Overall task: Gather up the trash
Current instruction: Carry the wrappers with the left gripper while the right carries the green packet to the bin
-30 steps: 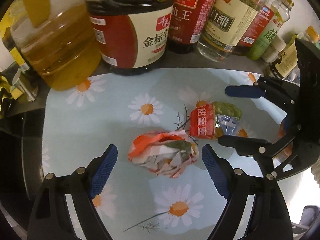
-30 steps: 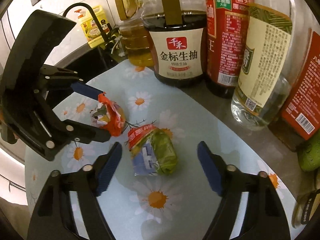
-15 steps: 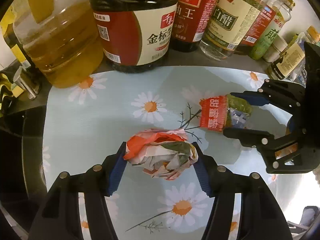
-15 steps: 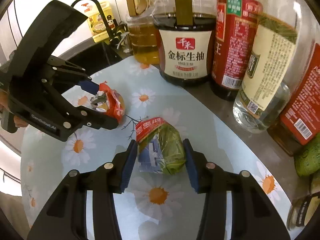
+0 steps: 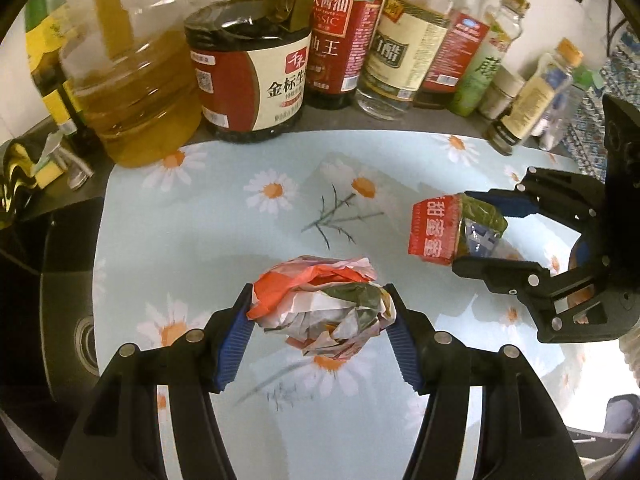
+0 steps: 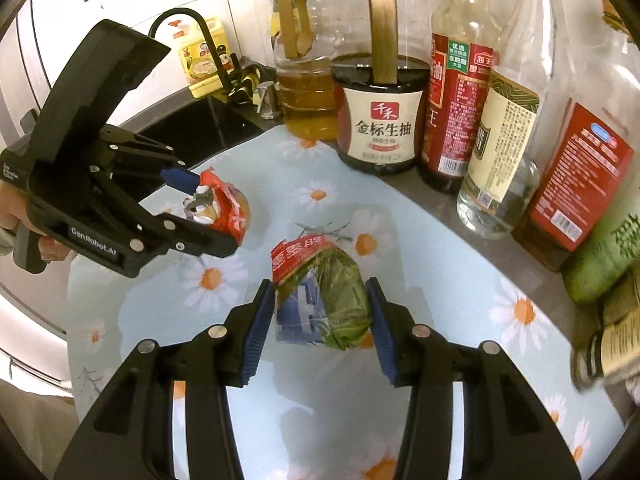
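Note:
My left gripper (image 5: 320,320) is shut on a crumpled orange-and-white wrapper (image 5: 320,308) and holds it above the daisy-print mat (image 5: 240,232). It also shows in the right wrist view (image 6: 192,208), at the left, with the wrapper (image 6: 224,212) between its blue pads. My right gripper (image 6: 316,320) is shut on a red-and-green snack packet (image 6: 320,296), lifted off the mat (image 6: 440,320). In the left wrist view the right gripper (image 5: 492,232) holds that packet (image 5: 452,228) at the right.
Several bottles stand along the back: an oil jug (image 5: 136,92), a soy sauce jug (image 5: 252,76), tall sauce and vinegar bottles (image 5: 392,48). A sink (image 6: 208,120) with a black tap lies left of the mat. More small bottles (image 5: 536,92) stand at the right.
Both grippers closed from open onto their pieces of trash. Both pieces have since risen off the mat, and the two grippers have drawn apart.

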